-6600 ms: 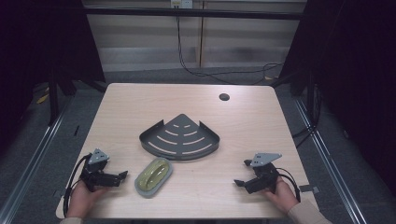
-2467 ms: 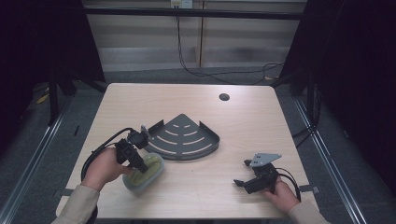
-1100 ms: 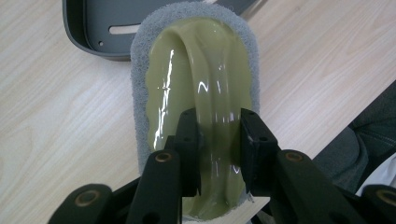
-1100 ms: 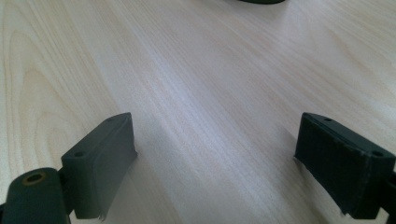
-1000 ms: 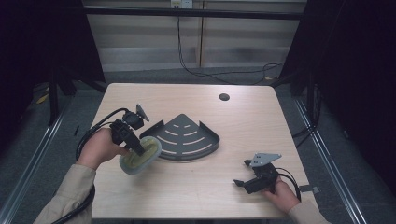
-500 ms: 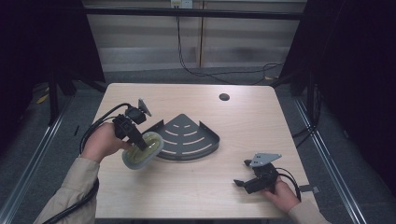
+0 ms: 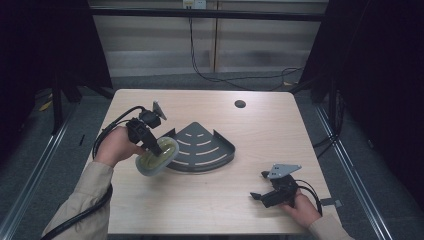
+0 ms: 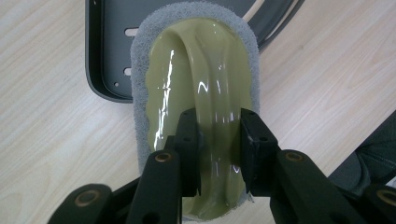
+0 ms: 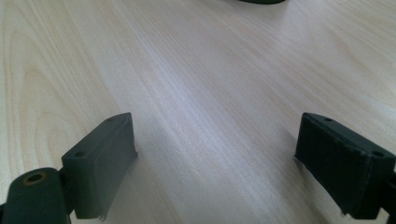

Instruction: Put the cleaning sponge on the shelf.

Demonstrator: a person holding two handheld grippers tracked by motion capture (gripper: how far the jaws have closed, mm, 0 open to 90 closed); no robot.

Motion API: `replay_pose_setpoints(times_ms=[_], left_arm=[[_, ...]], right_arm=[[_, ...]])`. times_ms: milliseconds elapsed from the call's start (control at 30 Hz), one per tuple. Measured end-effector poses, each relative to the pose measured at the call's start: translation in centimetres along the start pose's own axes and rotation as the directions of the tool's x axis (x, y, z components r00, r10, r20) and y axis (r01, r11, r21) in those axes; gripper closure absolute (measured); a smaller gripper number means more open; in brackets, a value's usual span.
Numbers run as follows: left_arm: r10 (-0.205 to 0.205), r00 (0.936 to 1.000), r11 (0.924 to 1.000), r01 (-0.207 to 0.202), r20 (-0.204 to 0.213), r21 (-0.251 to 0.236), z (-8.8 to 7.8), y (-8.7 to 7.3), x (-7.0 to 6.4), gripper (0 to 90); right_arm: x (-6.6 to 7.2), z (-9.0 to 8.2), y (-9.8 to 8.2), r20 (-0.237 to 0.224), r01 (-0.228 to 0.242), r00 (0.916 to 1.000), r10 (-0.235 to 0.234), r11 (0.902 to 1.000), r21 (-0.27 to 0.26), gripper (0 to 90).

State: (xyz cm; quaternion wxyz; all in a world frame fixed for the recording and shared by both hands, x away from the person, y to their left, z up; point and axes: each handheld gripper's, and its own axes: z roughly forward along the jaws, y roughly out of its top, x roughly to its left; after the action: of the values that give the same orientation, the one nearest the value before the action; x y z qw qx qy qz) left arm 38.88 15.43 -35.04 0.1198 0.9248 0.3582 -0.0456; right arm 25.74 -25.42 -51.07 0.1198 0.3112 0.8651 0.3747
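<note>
1. My left fingers (image 8: 219, 154) are clenched on the raised glossy handle ridge of the scrubber (image 8: 196, 93); its grey pad reaches ahead of them, over the edge of the dark corner rack (image 8: 100, 60).
2. It looks light, with a stiff, slick handle and a soft pad, so the ridge is the place to grip.
3. My right fingers (image 9: 224, 158) rest released, spread over bare desk (image 9: 196, 70).

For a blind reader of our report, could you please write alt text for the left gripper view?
The left gripper is shut on the raised handle of a yellow-green scrubbing pad with a grey fibre edge. The pad's far end overlaps the corner of a dark slotted tray on a pale wooden table.
</note>
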Motion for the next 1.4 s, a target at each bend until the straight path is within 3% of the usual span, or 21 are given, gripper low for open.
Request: replay_pose_setpoints(times_ms=[300,1400], left_arm=[[-0.005,1.0,0.9998,0.005,-0.002,-0.017,0.2,0.9,0.7,71.6],[0.025,0.9995,0.9996,-0.025,-0.02,-0.012,0.8,4.7,1.3,71.4]], right_arm=[[0.0,0.0,0.0,0.0,0.0,1.0,0.0,1.0,0.0,11.4],[0.0,0.0,0.0,0.0,0.0,1.0,0.0,1.0,0.0,11.4]])
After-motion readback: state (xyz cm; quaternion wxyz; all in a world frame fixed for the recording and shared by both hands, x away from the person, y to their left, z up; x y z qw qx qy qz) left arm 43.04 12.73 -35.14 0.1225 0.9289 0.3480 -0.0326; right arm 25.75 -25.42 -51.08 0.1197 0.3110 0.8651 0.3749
